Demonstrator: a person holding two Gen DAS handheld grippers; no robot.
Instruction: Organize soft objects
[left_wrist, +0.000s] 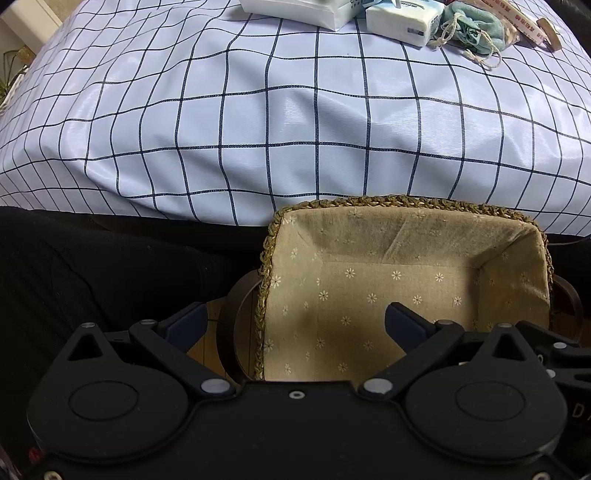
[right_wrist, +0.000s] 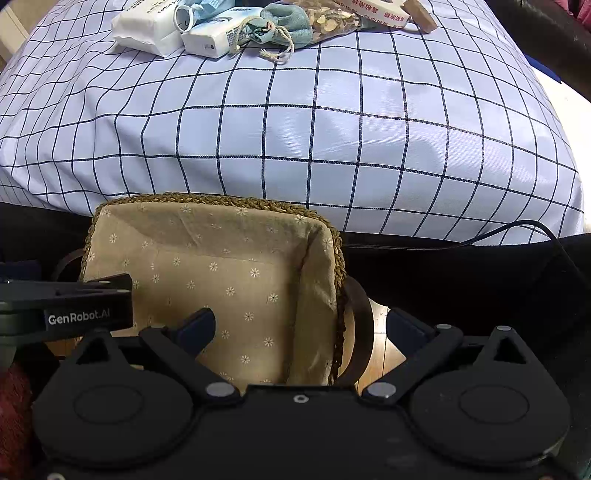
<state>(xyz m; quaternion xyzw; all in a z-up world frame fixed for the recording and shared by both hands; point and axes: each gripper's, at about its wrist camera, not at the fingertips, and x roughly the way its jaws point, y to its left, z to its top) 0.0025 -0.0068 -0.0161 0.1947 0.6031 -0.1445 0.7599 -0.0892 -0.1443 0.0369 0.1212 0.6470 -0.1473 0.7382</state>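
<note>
A woven basket (left_wrist: 406, 202) with a beige flowered lining stands empty on a dark round stool below the table edge; the right wrist view shows the same basket (right_wrist: 207, 197). My left gripper (left_wrist: 295, 317) hangs open over its left rim. My right gripper (right_wrist: 301, 323) is open over its right rim. Far across the checked tablecloth (left_wrist: 295, 122) lie soft things: white tissue packs (right_wrist: 144, 26), a second pack (right_wrist: 210, 40) and a teal drawstring pouch (right_wrist: 284, 22). The pouch (left_wrist: 476, 26) and a tissue pack (left_wrist: 402, 22) also show in the left wrist view.
A clear bag of dried slices (right_wrist: 332, 18), a red-lettered box (right_wrist: 380, 11) and a wooden piece (right_wrist: 421, 16) lie at the table's far right. A black cable (right_wrist: 517, 227) runs along the table's near edge. The left gripper's body (right_wrist: 74, 306) reaches in from the left.
</note>
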